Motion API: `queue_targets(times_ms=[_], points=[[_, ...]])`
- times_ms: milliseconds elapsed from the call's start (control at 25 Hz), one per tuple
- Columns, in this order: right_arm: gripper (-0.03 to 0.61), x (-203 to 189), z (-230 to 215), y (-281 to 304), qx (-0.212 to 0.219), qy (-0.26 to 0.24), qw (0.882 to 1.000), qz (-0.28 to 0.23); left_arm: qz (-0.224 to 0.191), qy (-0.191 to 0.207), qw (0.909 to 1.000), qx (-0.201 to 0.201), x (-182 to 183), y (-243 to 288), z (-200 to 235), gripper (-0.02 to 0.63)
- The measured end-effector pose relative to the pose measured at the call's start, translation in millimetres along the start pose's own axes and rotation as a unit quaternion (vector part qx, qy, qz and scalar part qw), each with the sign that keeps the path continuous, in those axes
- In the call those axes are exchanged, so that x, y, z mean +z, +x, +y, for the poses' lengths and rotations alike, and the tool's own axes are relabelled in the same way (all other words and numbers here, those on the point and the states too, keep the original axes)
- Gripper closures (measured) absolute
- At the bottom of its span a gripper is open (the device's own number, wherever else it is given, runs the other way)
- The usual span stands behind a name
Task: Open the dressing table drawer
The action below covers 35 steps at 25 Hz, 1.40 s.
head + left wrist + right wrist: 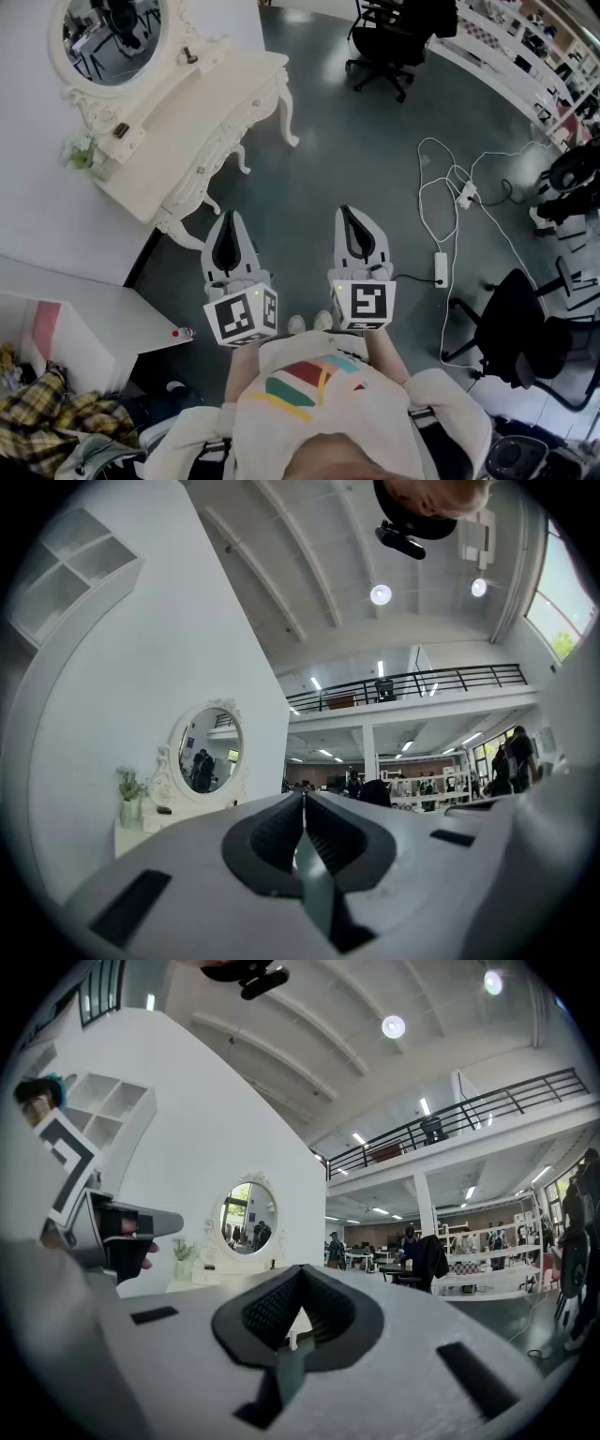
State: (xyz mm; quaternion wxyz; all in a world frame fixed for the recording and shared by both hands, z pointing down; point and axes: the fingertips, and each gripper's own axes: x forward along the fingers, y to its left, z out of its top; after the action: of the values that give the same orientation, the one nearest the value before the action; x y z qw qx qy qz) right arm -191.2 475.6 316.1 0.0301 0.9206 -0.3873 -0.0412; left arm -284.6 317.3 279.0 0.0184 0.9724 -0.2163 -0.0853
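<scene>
The white carved dressing table [202,112] with its oval mirror [111,37] stands against the wall at upper left. Its drawer front [208,159] with small knobs looks closed. My left gripper [228,218] is shut and empty, held in the air a short way in front of the table's near leg. Beside it on the right, my right gripper [348,212] is also shut with nothing in it. In the left gripper view the jaws [304,799] meet, with the mirror [208,752] far off to the left. From the right gripper [300,1272], the mirror [248,1217] is likewise distant.
A small potted plant [80,152] sits on the table's near end. A white low cabinet [84,314] and plaid cloth [42,412] lie at lower left. White cables and a power strip [440,267] cross the floor on the right, near black office chairs [398,37].
</scene>
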Motion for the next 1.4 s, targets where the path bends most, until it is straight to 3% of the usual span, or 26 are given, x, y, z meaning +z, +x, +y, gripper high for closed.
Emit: queue_targets(times_ms=[400,720,920,1120,1400], points=[[0.578,4,-5,15,0.001,-0.001,1.0,-0.001,0.003,0.002,1.0,0.003,6,15,-2,0.604],[0.578,2,-20,21,0.024,0.026,0.999,-0.011,0.007,0.016,0.9998,0.004,-10,27,-17,0.604],[0.578,-8,-30,23,0.034,0.015,0.999,-0.003,0.011,0.018,0.9997,0.008,-22,30,-30,0.604],[0.578,-27,-30,19,0.054,0.024,0.998,0.011,0.021,0.019,0.9996,0.007,-32,24,-42,0.604],[0.578,-39,-11,26,0.101,0.01,0.995,0.001,0.012,0.02,0.9988,0.043,-38,24,-18,0.604]])
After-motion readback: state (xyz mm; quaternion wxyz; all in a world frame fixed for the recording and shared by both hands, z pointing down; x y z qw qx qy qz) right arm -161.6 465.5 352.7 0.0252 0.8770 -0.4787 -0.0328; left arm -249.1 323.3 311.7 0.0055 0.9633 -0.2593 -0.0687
